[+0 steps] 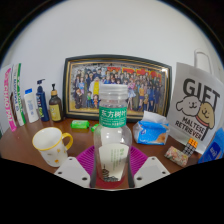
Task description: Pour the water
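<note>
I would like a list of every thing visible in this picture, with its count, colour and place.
bottle: one, clear with green label, between the fingers
mug: one, cream with dots, beside the bottle
framed photo: one, dark frame, against the wall behind the bottle
gift bag: one, white, beside the photo
tubes and bottles: several, mixed colours, behind the mug
blue packet: one, before the bag
table: one, brown
gripper: one, pink pads, pressed on the bottle

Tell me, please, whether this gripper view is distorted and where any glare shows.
Gripper view: wide-angle bending curves the table edge and framed photo; the photo's glass shows faint glare; the bottle, between the claw fingers, looks sharp.
</note>
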`<action>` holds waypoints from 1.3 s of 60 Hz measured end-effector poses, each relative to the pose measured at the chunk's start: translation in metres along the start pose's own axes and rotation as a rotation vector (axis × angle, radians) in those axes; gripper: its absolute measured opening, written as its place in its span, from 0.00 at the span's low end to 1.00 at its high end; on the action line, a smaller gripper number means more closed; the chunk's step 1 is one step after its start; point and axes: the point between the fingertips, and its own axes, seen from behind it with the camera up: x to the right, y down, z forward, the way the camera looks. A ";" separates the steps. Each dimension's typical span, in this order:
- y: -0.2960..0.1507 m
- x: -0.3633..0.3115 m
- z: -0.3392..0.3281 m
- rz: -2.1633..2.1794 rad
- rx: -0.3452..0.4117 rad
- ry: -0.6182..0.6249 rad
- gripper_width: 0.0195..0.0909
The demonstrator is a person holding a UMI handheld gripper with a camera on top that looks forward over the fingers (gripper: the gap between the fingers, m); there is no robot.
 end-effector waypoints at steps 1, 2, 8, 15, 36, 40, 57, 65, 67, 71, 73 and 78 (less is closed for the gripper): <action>0.003 0.000 0.001 -0.001 0.000 -0.004 0.34; 0.006 0.000 0.002 -0.001 -0.002 -0.005 0.34; 0.012 -0.002 0.004 0.015 0.024 -0.008 0.35; 0.013 0.000 0.003 0.041 0.033 -0.006 0.42; 0.041 0.005 -0.037 0.076 -0.164 0.098 0.93; 0.039 -0.001 -0.061 0.083 -0.197 0.132 0.93; 0.007 -0.068 -0.196 0.076 -0.263 0.200 0.92; -0.005 -0.102 -0.247 0.081 -0.261 0.225 0.93; -0.006 -0.109 -0.257 0.081 -0.259 0.229 0.92; -0.007 -0.121 -0.273 0.078 -0.263 0.237 0.92; -0.006 -0.128 -0.281 0.084 -0.268 0.235 0.92; -0.002 -0.143 -0.291 0.109 -0.272 0.226 0.92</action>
